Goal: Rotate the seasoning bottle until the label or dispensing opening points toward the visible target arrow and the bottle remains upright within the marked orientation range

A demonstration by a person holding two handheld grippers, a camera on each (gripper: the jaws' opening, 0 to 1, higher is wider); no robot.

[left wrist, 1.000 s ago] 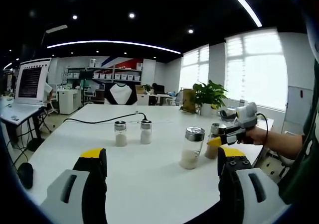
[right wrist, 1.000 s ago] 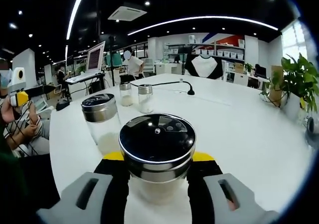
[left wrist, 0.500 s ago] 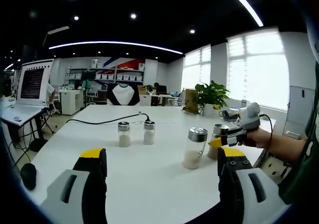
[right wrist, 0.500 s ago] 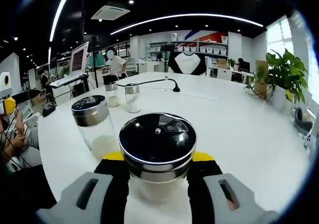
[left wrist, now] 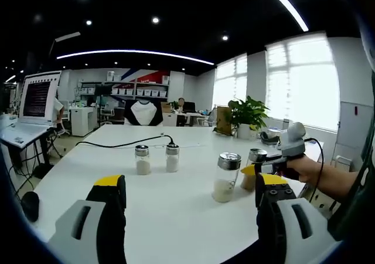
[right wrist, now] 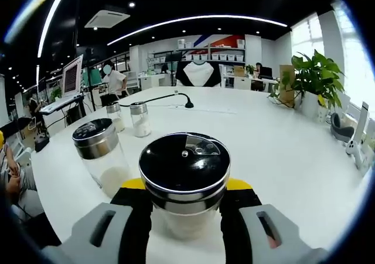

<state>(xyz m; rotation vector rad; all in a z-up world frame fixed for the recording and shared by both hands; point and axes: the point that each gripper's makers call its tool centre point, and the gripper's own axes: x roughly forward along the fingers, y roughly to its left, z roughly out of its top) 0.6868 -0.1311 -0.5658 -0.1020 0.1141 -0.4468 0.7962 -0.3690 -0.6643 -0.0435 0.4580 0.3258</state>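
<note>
Glass seasoning bottle (right wrist: 184,185) stands on the white table (right wrist: 281,141), clamped between the jaws of my right gripper (right wrist: 184,208) just below its black lid, so turning my wrist spins it without tipping. Its long axis is vertical; the dispensing holes (right wrist: 204,150) point away from me, slightly right. No target arrow is discernible. My left gripper (left wrist: 190,208) hangs released, holding nothing.

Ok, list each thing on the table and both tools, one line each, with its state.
Held seasoning bottle: upright, clamped in the right tool, lid on.
Nearest free bottle: upright, lid on, part-filled.
Two small shakers: upright, side by side.
Right tool: shut on the held bottle.
Left tool: open, holding nothing.
</note>
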